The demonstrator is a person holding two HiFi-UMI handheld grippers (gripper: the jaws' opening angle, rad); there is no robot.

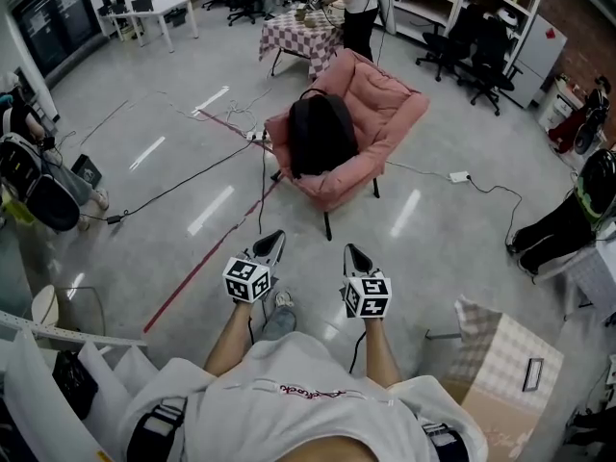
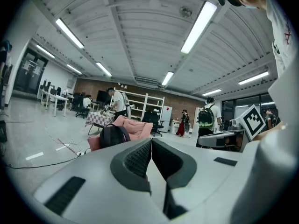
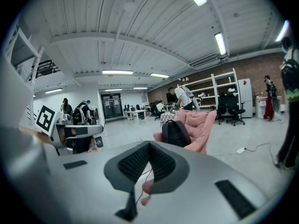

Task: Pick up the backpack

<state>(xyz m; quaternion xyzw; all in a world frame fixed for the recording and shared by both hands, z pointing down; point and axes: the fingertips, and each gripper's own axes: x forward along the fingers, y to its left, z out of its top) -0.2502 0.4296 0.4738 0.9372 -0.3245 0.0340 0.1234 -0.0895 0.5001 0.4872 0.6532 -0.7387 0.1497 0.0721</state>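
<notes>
- My left gripper (image 2: 151, 143) has its jaws pressed together with nothing between them. The right gripper (image 3: 149, 147) is the same, jaws together and empty.
- Both grippers sit side by side, pointing roughly level at the pink armchair (image 1: 390, 104). They are well short of it, with open floor between.
- The black backpack (image 1: 320, 133) sits on that armchair's seat, leaning against the backrest. A carry loop shows at its top edge.
- I judge this to be the approach step: nothing is touched yet and the backpack lies undisturbed.
- Next I need to close in on the armchair and spread at least one pair of jaws. I would aim them at the top loop or a strap, since the soft body would likely sag out of a pinch.
- A power strip (image 1: 256, 136) with trailing cables lies on the floor just beside the armchair, so I should mind my footing there.
</notes>
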